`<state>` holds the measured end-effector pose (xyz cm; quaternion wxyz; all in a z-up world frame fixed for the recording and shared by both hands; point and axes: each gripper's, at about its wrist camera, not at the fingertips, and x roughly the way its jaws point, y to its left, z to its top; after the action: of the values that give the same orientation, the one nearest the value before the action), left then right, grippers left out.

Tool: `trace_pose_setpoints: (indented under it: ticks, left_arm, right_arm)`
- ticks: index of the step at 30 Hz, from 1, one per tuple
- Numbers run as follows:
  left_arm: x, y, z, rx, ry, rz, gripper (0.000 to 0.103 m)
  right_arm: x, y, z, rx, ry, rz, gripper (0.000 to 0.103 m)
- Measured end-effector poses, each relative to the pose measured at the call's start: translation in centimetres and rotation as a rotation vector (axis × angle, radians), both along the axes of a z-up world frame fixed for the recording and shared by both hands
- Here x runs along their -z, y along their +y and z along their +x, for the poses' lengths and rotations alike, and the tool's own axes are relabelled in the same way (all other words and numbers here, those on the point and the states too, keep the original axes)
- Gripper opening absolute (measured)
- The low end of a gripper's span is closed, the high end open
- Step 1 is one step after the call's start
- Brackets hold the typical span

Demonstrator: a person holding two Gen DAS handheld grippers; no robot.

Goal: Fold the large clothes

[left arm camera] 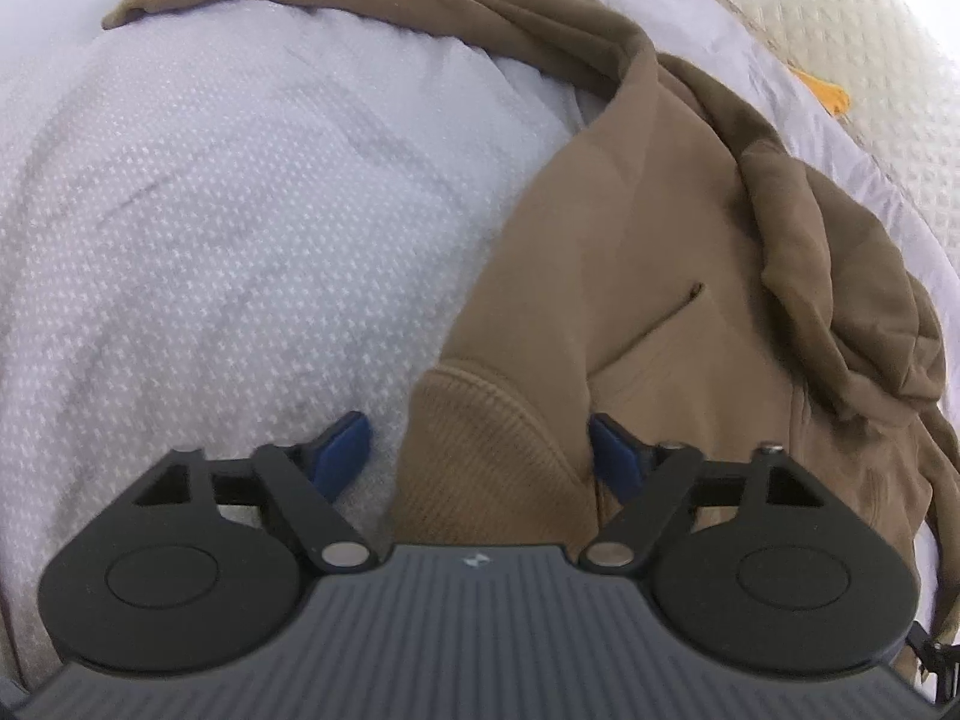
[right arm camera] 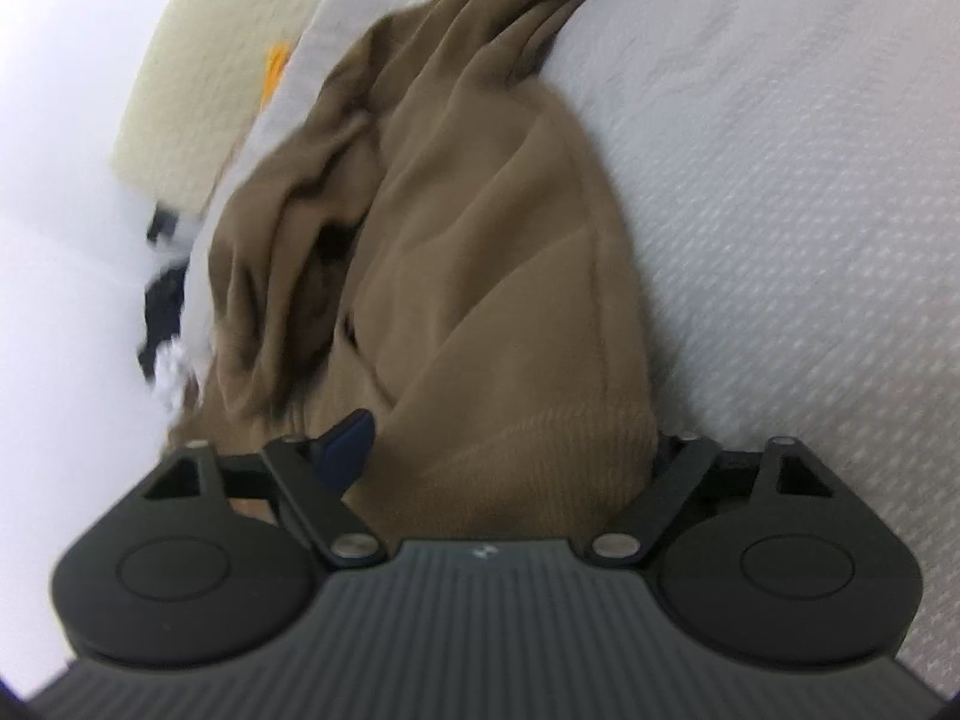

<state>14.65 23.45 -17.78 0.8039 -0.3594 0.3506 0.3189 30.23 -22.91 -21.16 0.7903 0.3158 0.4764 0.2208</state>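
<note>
Straddling 2 ribbed hem corners of the brown hoodie (left arm camera: pixel 660 252) crumpled on the white bedcover (left arm camera: pixel 240 240), the left gripper (left arm camera: pixel 480 450) and right gripper (right arm camera: pixel 510 450) are held open, nothing yet gripped, apparently so that the garment can be spread.

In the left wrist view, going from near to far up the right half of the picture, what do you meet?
Left gripper → ribbed hem of the brown hoodie → its pocket slit → white quilted bedcover → cream textured blanket.
</note>
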Motion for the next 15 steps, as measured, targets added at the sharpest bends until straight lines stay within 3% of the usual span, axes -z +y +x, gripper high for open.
trace_pose_setpoints:
  ticks: [1,2,4,6,7,10,15]
  left_arm:
    - [0.0,0.0,0.1,0.007,-0.006,0.001,0.069]
    - [-0.1,-0.1,0.1,0.019,-0.024,-0.006,0.057]
    - [-0.4,0.0,-0.1,0.021,-0.040,-0.002,0.048]
    - [-0.9,-0.2,-0.3,0.008,-0.056,0.008,0.033]
    - [-1.2,0.0,-0.6,-0.005,-0.069,-0.003,0.030]
    - [-2.3,0.7,-1.8,-0.015,-0.123,-0.043,0.019]
    - [-6.1,0.2,-2.9,0.051,-0.176,0.028,0.015]
  right_arm:
    - [0.0,0.4,-0.1,-0.021,0.002,-0.008,0.077]
    - [0.0,0.6,-0.3,-0.028,0.003,-0.019,0.070]
    - [-0.2,0.7,-0.5,-0.045,0.000,-0.058,0.053]
    - [-0.5,0.6,-0.7,-0.046,0.000,-0.074,0.021]
    - [-0.8,0.3,-0.9,-0.033,-0.004,-0.067,0.015]
    - [-2.6,-0.6,-2.0,-0.006,-0.070,-0.034,0.013]
    - [-5.7,-1.4,-4.1,0.001,-0.156,0.010,0.012]
